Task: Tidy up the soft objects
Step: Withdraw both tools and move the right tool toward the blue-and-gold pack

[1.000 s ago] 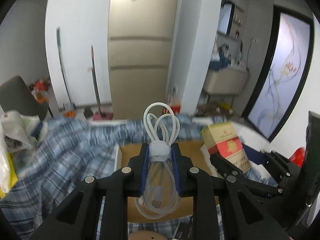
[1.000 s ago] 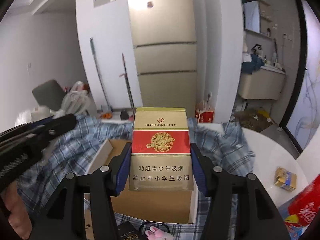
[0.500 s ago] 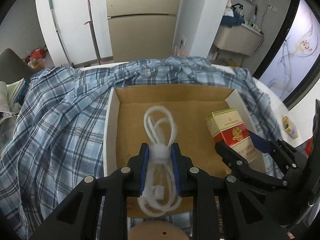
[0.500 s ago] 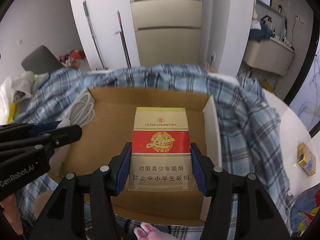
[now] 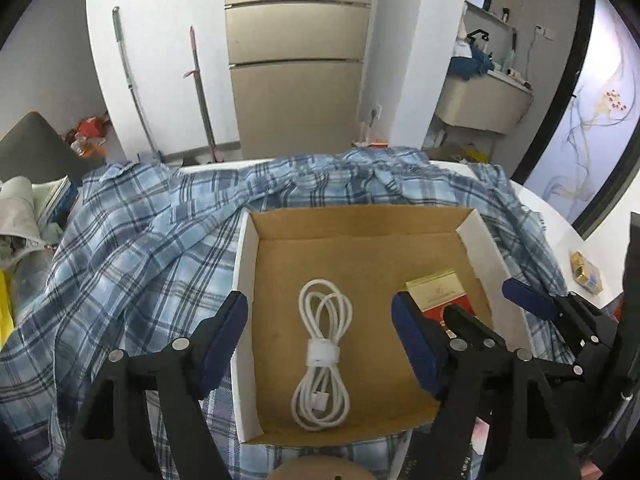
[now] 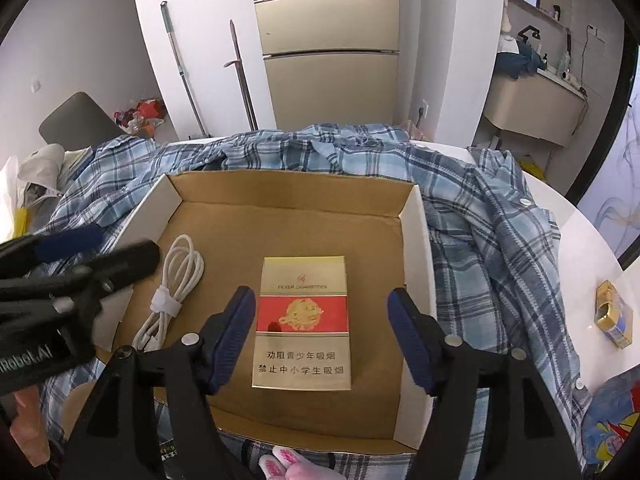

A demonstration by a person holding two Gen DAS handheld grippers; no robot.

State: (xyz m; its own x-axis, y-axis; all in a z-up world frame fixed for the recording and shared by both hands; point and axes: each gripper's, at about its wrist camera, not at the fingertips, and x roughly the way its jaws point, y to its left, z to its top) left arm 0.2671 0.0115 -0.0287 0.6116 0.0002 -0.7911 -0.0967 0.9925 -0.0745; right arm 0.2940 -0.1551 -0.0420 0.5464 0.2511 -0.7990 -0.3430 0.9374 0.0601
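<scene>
Jaws on both my left gripper (image 5: 320, 340) and right gripper (image 6: 322, 340) stand wide, since the cable (image 5: 322, 364) and cigarette pack (image 6: 303, 322) lie flat in the cardboard box (image 6: 414, 240), apparently where they belong.

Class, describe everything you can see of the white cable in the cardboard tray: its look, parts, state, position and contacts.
The white cable is coiled into long loops, bound at the middle by a white strap; a plug end shows near the lower loops. It looks like smooth, flexible plastic. It lies flat on the floor of the cardboard tray, in its left half, apart from the cigarette pack. The left gripper is open around it; neither finger touches it.
</scene>
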